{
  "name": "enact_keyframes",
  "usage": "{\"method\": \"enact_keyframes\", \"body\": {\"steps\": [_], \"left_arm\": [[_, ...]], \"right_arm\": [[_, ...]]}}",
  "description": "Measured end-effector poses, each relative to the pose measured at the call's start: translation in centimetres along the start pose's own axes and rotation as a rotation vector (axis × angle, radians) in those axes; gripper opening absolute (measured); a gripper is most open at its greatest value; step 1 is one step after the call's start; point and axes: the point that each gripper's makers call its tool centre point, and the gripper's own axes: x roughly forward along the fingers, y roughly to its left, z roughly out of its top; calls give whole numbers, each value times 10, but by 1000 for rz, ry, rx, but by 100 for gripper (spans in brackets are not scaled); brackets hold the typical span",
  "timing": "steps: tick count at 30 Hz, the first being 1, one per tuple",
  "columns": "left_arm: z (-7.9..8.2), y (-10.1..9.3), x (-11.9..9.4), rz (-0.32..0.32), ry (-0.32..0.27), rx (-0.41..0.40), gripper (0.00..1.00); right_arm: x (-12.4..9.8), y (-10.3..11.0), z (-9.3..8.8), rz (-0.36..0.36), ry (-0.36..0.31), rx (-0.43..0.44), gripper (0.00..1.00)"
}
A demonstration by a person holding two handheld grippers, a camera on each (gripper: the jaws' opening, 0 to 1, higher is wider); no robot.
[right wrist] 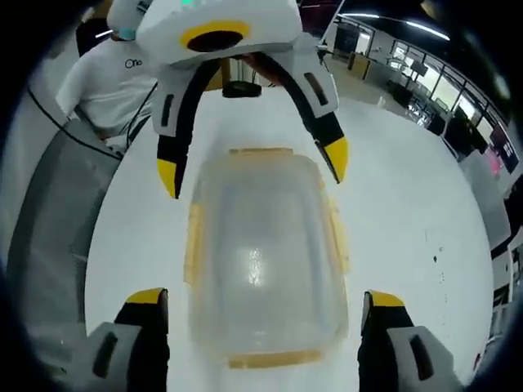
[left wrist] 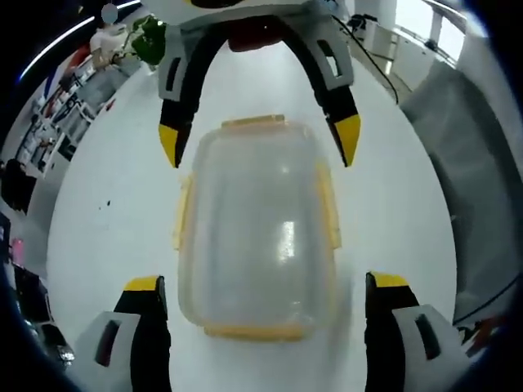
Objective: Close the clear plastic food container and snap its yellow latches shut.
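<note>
A clear plastic food container (left wrist: pixel 257 229) with its lid on lies on the white table (left wrist: pixel 106 212), yellow latches (left wrist: pixel 328 204) along its sides and ends. I cannot tell whether the latches are snapped down. My left gripper (left wrist: pixel 265 282) stands open, its jaws on either side of the container's near end without touching it. The right gripper (left wrist: pixel 260 139) faces it from the far end, also open. In the right gripper view the same container (right wrist: pixel 261 253) sits between my open right gripper (right wrist: pixel 265 297) and the open left gripper (right wrist: pixel 252 165).
A grey cover (left wrist: pixel 482 163) hangs along one table edge, with a person in a white shirt (right wrist: pixel 106 82) beside it. A small dark object (right wrist: pixel 241 88) lies on the table behind the left gripper. Desks and a green plant (left wrist: pixel 147 37) stand beyond the table.
</note>
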Motion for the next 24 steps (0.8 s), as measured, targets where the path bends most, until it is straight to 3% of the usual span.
{"method": "enact_keyframes", "body": {"steps": [13,24], "left_arm": [[7,-6,-15,26,-7,4,99],[11,-18,-29,63,-29,-25,99]], "right_arm": [[-19,9,12,-49,-18,-15,99],[-36,21,15,-96,-73,16,99]]}}
